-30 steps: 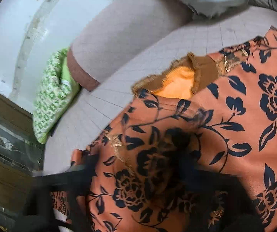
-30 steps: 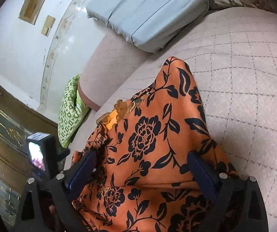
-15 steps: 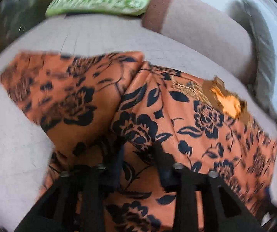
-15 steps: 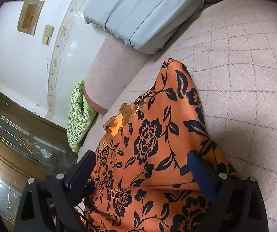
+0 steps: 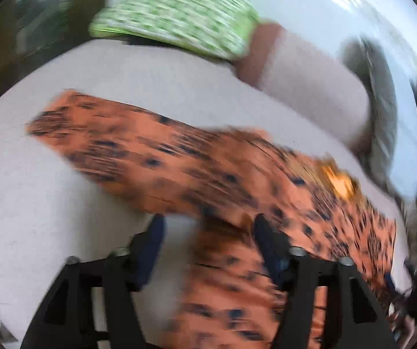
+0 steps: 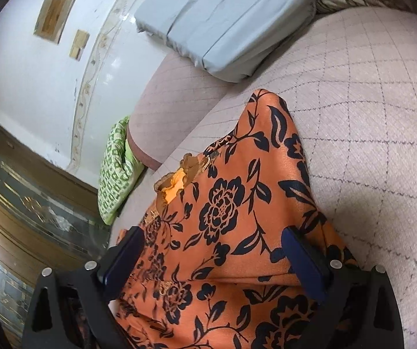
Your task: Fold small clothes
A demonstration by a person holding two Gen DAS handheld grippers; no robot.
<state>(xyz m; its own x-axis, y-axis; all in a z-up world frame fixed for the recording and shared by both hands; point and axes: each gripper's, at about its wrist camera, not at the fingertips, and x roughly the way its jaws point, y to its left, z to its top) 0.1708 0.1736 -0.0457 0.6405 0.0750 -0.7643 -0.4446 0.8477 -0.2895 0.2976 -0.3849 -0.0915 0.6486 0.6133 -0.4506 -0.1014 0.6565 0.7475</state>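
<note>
A: Nearest, we see the left gripper (image 5: 208, 226) with its jaws parted and nothing pinched; a fold of the orange floral garment (image 5: 162, 160) lies between them, though blur hides any contact.

B: We see the right gripper (image 6: 212, 250) spread wide over the same garment (image 6: 225, 218), gripping nothing.

A: The garment lies spread on the quilted sofa seat (image 6: 368, 116), its frilled neckline (image 6: 176, 180) facing the sofa arm (image 6: 167, 99).

B: Beyond the garment, a green patterned cushion (image 6: 115, 168) leans beside that arm, and a folded grey sheet (image 6: 225, 20) rests on it, against the white wall (image 6: 19, 72).
</note>
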